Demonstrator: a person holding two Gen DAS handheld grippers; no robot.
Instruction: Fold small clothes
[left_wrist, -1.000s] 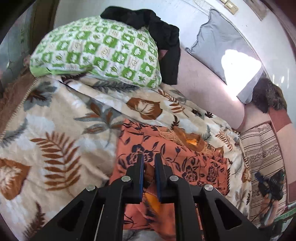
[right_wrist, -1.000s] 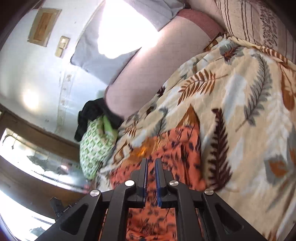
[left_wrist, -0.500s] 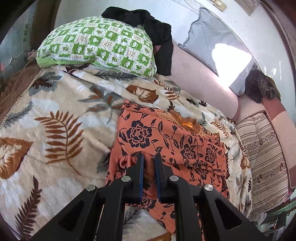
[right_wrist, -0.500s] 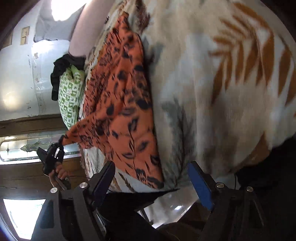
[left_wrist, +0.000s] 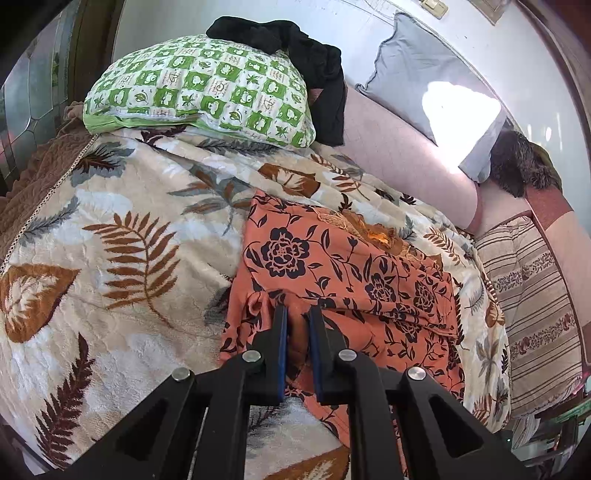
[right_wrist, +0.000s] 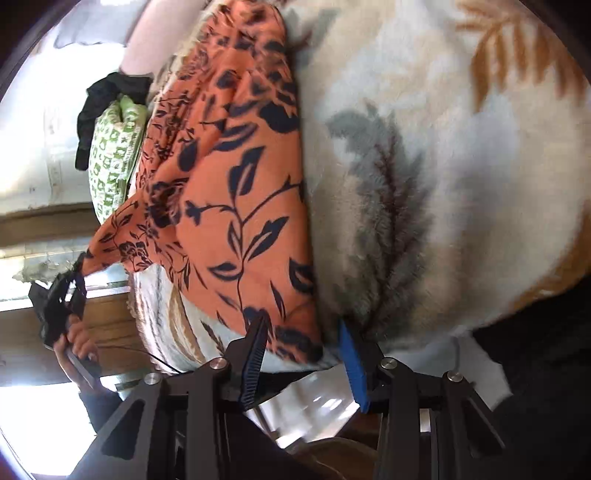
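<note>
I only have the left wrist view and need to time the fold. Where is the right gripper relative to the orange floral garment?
Observer: The right gripper is at the bed's near edge, with a bottom corner of the orange floral garment between its fingers.
Operator: Has it gripped?
Observer: Not yet. Its jaws have just been closing, but a gap shows between the blue pad and the cloth.
Operator: How does my left grip look from there?
Observer: The left gripper pinches another corner, drawn into a point out past the edge of the leaf-print blanket.
</note>
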